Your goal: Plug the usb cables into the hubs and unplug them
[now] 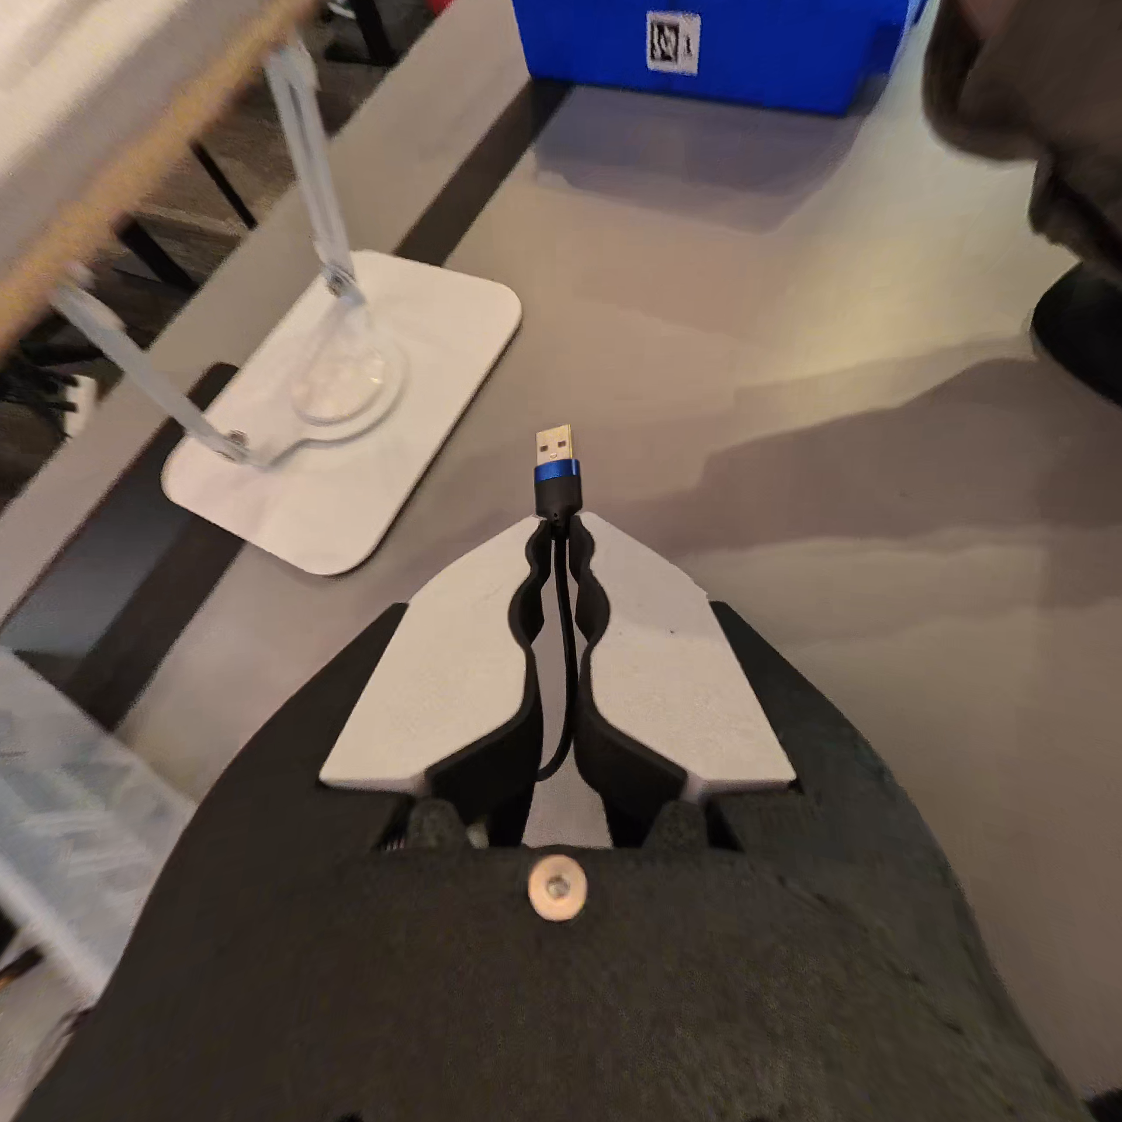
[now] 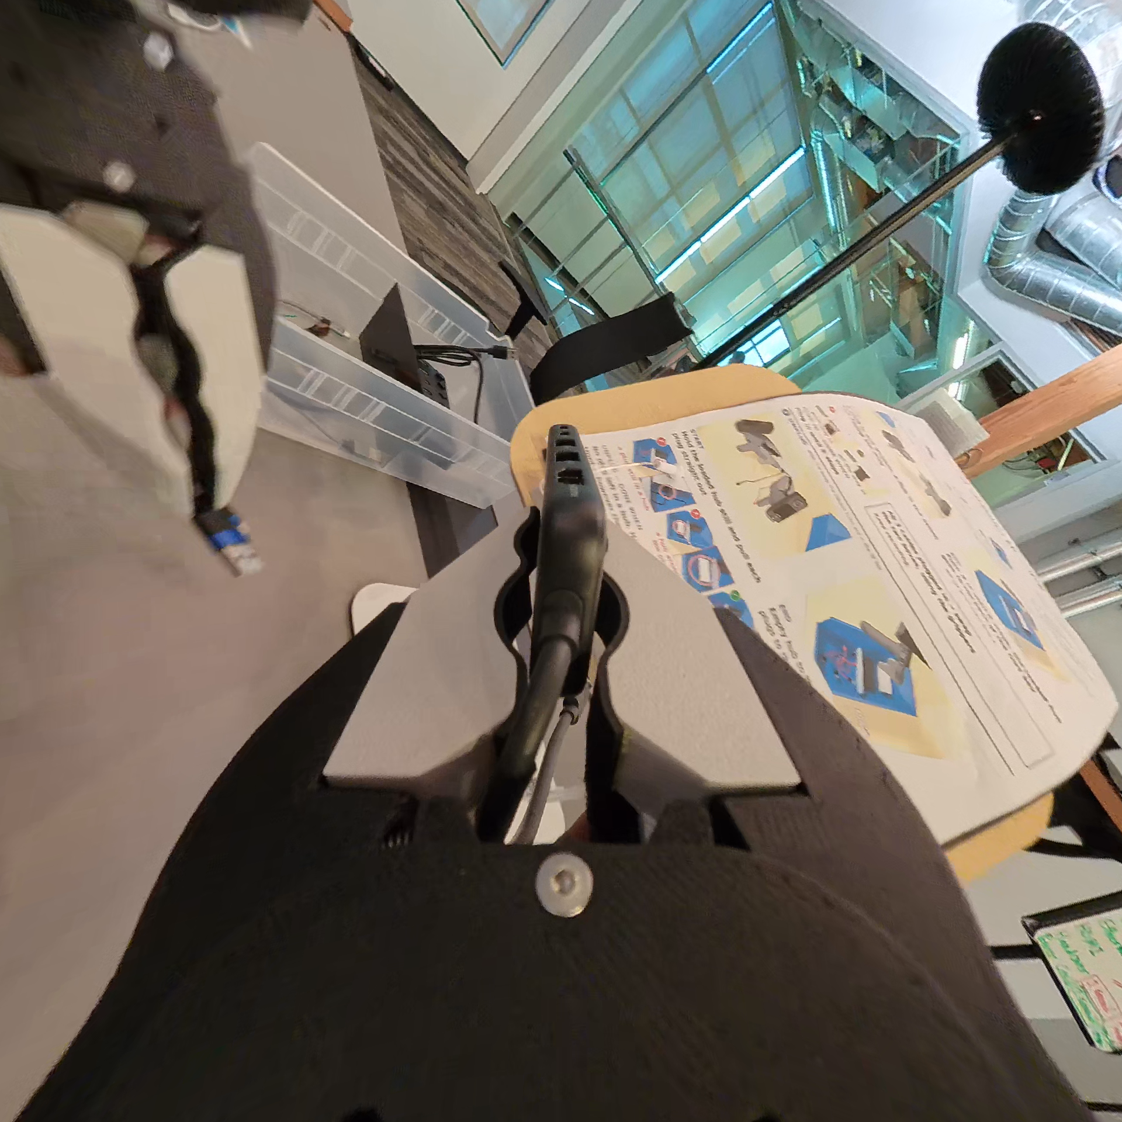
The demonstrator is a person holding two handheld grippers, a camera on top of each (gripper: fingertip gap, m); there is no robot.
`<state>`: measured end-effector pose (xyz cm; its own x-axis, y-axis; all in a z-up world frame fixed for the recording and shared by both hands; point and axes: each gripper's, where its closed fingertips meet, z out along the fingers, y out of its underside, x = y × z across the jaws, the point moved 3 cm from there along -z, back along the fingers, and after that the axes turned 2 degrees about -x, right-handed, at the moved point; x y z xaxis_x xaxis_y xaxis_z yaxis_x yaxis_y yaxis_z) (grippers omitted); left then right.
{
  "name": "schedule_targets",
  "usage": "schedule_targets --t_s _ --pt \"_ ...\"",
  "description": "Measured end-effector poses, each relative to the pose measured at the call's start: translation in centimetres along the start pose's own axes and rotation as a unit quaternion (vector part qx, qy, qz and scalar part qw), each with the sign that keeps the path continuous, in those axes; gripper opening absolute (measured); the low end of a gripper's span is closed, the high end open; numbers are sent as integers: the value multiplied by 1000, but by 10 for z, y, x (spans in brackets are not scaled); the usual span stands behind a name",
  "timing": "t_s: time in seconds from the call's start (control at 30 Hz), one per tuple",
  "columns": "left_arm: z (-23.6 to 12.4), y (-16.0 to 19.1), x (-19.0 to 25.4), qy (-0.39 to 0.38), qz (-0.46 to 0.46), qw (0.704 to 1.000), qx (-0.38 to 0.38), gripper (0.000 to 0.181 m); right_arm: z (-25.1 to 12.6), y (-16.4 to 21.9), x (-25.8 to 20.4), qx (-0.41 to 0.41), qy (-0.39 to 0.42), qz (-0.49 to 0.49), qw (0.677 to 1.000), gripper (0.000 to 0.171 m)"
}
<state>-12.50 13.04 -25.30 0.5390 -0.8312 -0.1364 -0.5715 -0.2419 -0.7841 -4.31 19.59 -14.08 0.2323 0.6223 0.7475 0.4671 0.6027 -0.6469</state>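
Observation:
My left gripper (image 1: 557,521) is shut on a black USB cable (image 1: 563,637). Its plug (image 1: 555,466), silver with a blue collar, sticks out past the fingertips above the grey table. My right gripper (image 2: 561,549) is shut on a black USB hub (image 2: 567,492), held on edge with a row of ports facing left. The hub's own cable (image 2: 540,698) runs back between the jaws. In the right wrist view the left gripper (image 2: 209,504) is at the upper left, its plug (image 2: 234,546) apart from the hub and pointing down-right.
A white stand base (image 1: 358,419) with a clear arm sits left on the grey table (image 1: 728,376). A blue bin (image 1: 716,48) stands at the far edge. Clear plastic bins (image 2: 376,364) and an illustrated instruction sheet on a board (image 2: 850,577) lie beyond the hub. One gripper's finger ends stand about 15 centimeters off the other's.

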Motion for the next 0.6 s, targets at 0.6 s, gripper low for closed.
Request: schedule_targets --t_s 0.6 --pt "-75 -71 -28 -69 2 996 64 6 37 -21 -44 -8 -21 -56 998 10"
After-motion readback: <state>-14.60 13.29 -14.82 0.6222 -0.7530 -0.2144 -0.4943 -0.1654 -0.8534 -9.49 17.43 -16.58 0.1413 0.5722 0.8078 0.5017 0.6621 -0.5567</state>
